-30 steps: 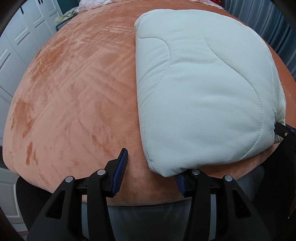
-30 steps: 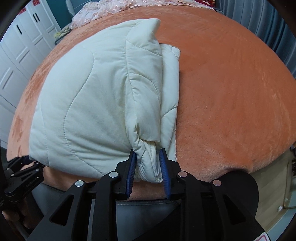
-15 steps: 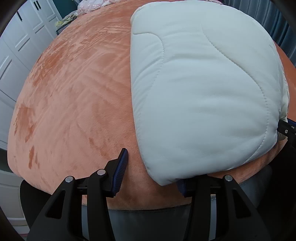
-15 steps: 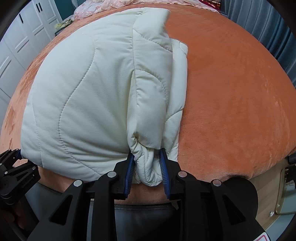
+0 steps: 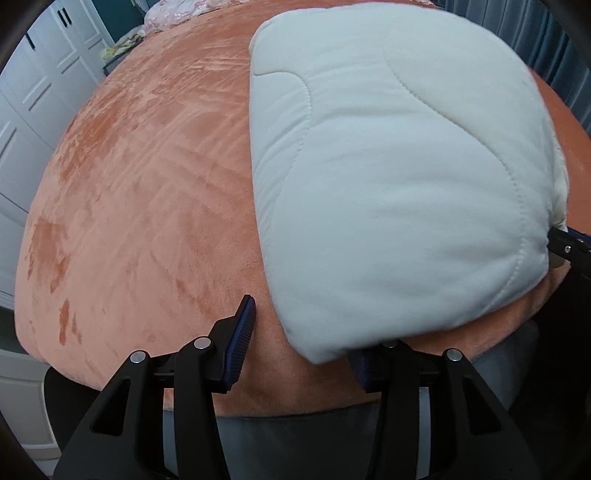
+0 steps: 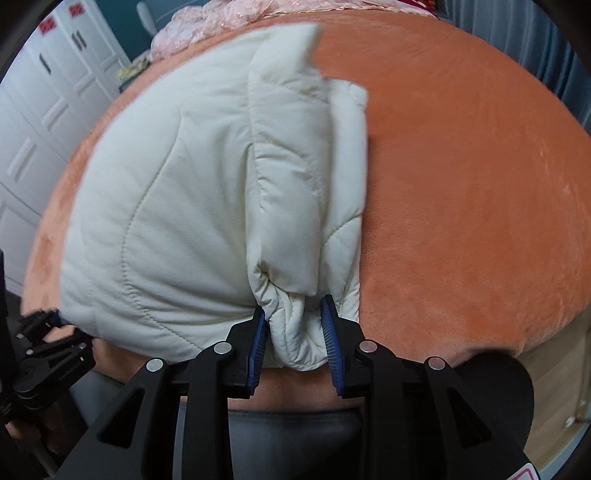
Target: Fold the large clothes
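A cream quilted padded jacket (image 5: 399, 177), folded into a thick block, lies on an orange plush bed cover (image 5: 147, 192). My left gripper (image 5: 299, 343) is open at the jacket's near left corner; the corner drapes over the right finger and hides it, and the left finger stands free on the cover. In the right wrist view my right gripper (image 6: 295, 332) is shut on a bunched near edge of the jacket (image 6: 207, 206), at its right side. The left gripper also shows at the left edge of the right wrist view (image 6: 48, 343).
White wardrobe doors (image 5: 40, 96) stand to the left. A pink crumpled fabric (image 6: 229, 18) lies at the far end of the bed. Grey-blue curtains (image 6: 535, 40) hang at the right. The bed's near edge drops to a grey base (image 6: 295, 417).
The jacket block has slid a little nearer and lifted at the near edge in both views. The right gripper keeps its hold. The left gripper stays open under the corner.
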Motion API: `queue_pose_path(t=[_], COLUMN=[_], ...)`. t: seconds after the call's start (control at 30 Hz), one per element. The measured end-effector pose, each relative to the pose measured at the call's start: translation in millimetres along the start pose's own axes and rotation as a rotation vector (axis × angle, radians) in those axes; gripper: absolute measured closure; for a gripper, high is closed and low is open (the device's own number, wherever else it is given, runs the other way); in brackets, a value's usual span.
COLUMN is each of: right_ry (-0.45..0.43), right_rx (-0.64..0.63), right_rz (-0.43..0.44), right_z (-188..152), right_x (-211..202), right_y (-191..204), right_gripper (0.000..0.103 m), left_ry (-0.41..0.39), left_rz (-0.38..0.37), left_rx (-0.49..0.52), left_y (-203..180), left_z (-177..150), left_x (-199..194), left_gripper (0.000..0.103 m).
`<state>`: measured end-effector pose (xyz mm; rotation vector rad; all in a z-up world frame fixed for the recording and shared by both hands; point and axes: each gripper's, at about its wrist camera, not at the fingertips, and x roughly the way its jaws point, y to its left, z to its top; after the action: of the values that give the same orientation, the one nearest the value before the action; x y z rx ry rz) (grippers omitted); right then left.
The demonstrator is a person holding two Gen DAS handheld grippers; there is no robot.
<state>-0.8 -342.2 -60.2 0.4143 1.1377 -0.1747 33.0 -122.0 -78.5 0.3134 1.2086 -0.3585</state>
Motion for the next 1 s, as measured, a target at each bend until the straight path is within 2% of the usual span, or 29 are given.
queue_pose_path(t=[0.07, 0.1, 0.13, 0.17, 0.2, 0.23, 0.3, 0.4, 0.47, 0.57, 0.73, 1.0], right_ry=[-0.021, -0.048, -0.084, -0.117, -0.136, -0.147, -0.143, -0.08, -0.029, 0.004, 0.045, 0.029], right_rx=[0.096, 0.141, 0.182, 0.22, 0.253, 0.284, 0.345, 0.416, 0.461, 0.494, 0.578, 0.531], right_rz=[0.088, 0.125, 0.162, 0.194, 0.22, 0.243, 0.268, 0.317, 0.355, 0.373, 0.471, 0.45], right_z=[1, 1, 3, 7, 12, 19, 33, 48, 49, 49, 40, 47], right_x=[-24, -35, -47, -56, -60, -60, -51, -23, -2, 18, 47, 54], right_y=[-17, -26, -35, -44, -51, -58, -69, -76, -75, -72, -77, -63], right_gripper=[0.06, 0.045, 0.039, 0.037, 0.033, 0.027, 0.025, 0.025, 0.025, 0.016, 0.015, 0.015], left_ry=[-0.02, -0.036, -0.061, -0.101, -0.152, -0.186, -0.214, -0.191, -0.121, -0.055, -0.05, -0.071], left_rz=[-0.143, -0.201, -0.242, -0.269, -0.288, -0.311, -0.364, -0.383, -0.41, -0.422, -0.451, -0.391], left_rx=[-0.049, -0.08, -0.108, -0.139, -0.182, -0.213, -0.259, -0.317, -0.347, -0.391, -0.448, -0.43], left_y=[18, 29, 39, 48, 59, 63, 70, 71, 69, 65, 56, 39], left_z=[0, 0, 2, 4, 10, 17, 38, 69, 84, 90, 93, 105], left_x=[-26, -41, -54, -65, -76, -81, -79, -52, -24, 10, 27, 34], left_gripper=[0.058, 0.055, 0.043, 0.034, 0.021, 0.016, 0.01, 0.01, 0.01, 0.01, 0.005, 0.005])
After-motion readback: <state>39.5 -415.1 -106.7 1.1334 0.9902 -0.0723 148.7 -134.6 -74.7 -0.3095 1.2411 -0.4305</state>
